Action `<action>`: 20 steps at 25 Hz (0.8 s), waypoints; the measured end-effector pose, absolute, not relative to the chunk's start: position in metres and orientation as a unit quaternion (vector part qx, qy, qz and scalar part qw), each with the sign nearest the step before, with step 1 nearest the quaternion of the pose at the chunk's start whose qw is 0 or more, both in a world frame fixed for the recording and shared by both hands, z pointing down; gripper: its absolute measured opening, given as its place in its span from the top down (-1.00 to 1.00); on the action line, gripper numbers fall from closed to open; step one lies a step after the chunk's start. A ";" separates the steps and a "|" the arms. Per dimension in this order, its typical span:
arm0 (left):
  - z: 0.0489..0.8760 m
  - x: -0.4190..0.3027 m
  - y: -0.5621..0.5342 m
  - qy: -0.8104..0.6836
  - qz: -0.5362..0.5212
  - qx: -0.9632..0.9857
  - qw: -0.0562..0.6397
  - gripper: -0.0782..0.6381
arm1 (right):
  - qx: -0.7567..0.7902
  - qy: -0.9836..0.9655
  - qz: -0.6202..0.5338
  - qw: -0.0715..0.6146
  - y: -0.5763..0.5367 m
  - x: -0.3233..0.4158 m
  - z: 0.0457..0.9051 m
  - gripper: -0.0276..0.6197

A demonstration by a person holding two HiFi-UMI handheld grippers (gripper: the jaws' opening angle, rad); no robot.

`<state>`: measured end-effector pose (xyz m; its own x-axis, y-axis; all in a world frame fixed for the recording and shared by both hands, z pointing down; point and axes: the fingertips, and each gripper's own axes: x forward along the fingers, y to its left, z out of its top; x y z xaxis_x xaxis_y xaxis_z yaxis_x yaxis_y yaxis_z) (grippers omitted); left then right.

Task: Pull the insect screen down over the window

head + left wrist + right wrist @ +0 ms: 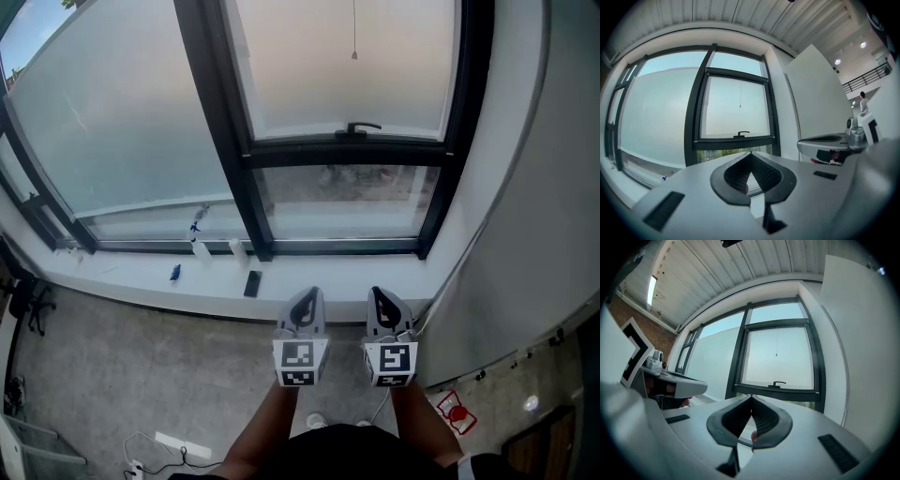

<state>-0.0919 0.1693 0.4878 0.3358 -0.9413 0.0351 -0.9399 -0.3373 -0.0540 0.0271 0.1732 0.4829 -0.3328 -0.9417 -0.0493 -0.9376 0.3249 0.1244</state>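
The black-framed window [347, 145] fills the far wall, with a black handle [363, 127] on its lower sash rail. A thin pull cord [354, 33] with a small bead hangs in front of the pale upper pane; it also shows as the cord [740, 96] and the cord [776, 344]. My left gripper [305, 302] and right gripper [383, 302] are side by side low in the head view, well short of the window, both shut and empty. The left gripper [750, 153] and right gripper [751, 397] point at the sash.
A white sill [141, 272] runs below the glass with a spray bottle [200, 246], a small blue item [175, 273] and a dark flat object [252, 283]. A white wall panel [525, 216] stands close on the right. Cables and a power strip [173, 445] lie on the grey floor.
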 end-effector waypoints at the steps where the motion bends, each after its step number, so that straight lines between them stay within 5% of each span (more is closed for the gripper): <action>1: 0.488 -0.095 0.167 0.575 -0.029 -0.818 0.012 0.78 | 0.578 -0.813 -0.066 0.018 0.171 0.025 0.482 0.91; 20: 0.501 -0.099 0.095 0.542 -0.040 -0.839 0.019 0.78 | 0.601 -0.797 -0.064 0.018 0.106 0.013 0.495 0.91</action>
<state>-0.0988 0.0946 0.5008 0.4094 -0.9112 0.0458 -0.9082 -0.4119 -0.0749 0.0127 0.1061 0.4951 -0.2773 -0.9596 -0.0477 -0.9549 0.2698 0.1242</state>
